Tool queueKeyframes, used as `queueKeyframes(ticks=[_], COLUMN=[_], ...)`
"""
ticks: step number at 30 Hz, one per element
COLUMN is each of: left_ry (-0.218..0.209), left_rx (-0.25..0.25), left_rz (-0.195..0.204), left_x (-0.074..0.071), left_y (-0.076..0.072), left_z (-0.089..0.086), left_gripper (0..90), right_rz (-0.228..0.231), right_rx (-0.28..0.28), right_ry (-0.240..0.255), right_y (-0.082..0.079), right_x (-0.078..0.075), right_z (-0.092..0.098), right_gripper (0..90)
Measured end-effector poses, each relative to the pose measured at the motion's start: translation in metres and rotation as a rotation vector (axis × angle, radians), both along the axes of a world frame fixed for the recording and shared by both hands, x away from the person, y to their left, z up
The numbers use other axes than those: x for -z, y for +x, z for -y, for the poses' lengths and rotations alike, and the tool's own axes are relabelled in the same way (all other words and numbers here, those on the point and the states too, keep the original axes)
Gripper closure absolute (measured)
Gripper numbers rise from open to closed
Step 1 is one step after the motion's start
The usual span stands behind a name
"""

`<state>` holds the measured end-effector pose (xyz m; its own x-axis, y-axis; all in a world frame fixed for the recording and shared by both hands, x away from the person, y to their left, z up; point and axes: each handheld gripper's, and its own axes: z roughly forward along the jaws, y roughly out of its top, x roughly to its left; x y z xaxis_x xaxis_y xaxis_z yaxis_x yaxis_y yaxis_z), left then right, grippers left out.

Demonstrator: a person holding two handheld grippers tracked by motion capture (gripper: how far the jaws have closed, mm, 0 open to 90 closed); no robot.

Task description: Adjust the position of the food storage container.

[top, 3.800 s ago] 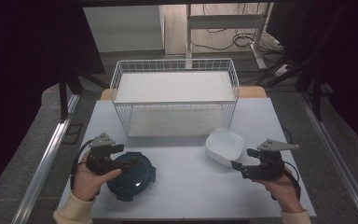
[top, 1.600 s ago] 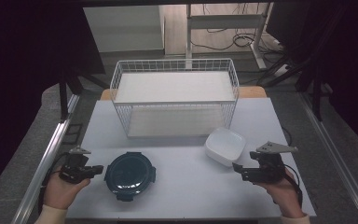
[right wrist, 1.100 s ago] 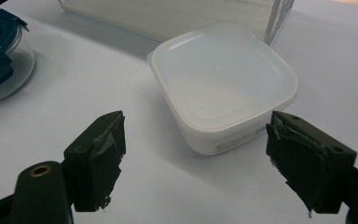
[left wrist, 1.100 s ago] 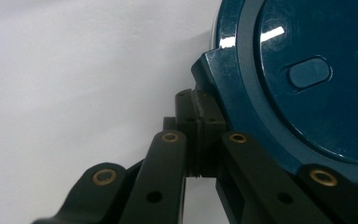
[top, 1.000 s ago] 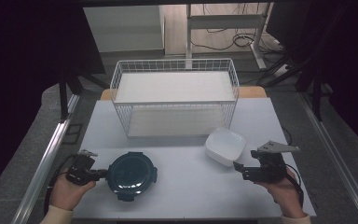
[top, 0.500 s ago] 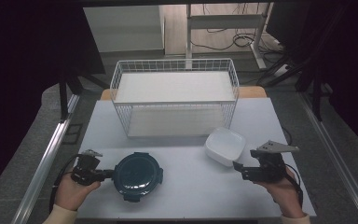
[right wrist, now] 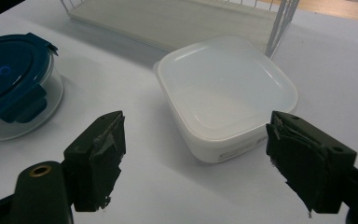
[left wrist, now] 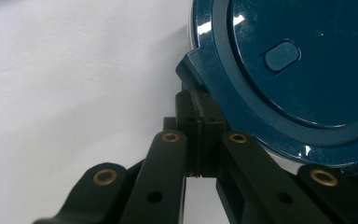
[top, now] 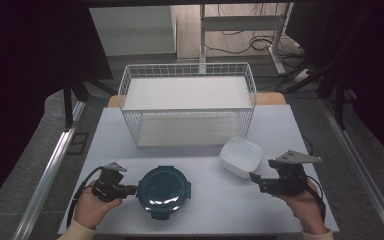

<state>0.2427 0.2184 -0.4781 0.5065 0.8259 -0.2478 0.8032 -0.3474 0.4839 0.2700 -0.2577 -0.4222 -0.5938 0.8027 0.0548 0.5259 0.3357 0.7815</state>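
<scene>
A round glass container with a dark blue clip-on lid (top: 162, 190) stands at the table's front, left of centre. My left gripper (top: 130, 190) lies level at its left side, jaws shut. In the left gripper view the closed tips (left wrist: 199, 105) touch the lid (left wrist: 298, 70) just under one of its corner tabs, with nothing between them. A white square lidded container (top: 241, 156) sits to the right. My right gripper (top: 255, 181) is open, just in front of it and to its right. In the right gripper view the white container (right wrist: 223, 88) lies beyond the wide-apart jaws (right wrist: 195, 126), untouched.
A white wire basket (top: 187, 107) with a pale board inside stands at the back middle of the white table (top: 215, 210). The round container (right wrist: 9, 74) shows at the left of the right gripper view. Dark floor and metal rails surround the table.
My left gripper has slid right across the table from near its left edge until its shut tips reach the round container. The right hand and both containers have stayed put.
</scene>
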Motion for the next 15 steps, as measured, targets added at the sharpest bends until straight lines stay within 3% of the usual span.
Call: queueKeyframes(ticks=[5,15], left_ry=[-0.033,-0.031], left_rx=[0.016,0.043], left_rz=[-0.005,0.003], left_x=[0.001,0.000], left_y=[0.000,-0.001], left_z=[0.007,0.022], left_gripper=[90.0,90.0], right_rz=[0.004,0.000], right_rx=[0.003,-0.001], right_ry=[0.001,0.001], right_y=[-0.001,0.000], right_x=[-0.002,0.000], right_z=[0.000,-0.002], right_gripper=[19.4,19.5])
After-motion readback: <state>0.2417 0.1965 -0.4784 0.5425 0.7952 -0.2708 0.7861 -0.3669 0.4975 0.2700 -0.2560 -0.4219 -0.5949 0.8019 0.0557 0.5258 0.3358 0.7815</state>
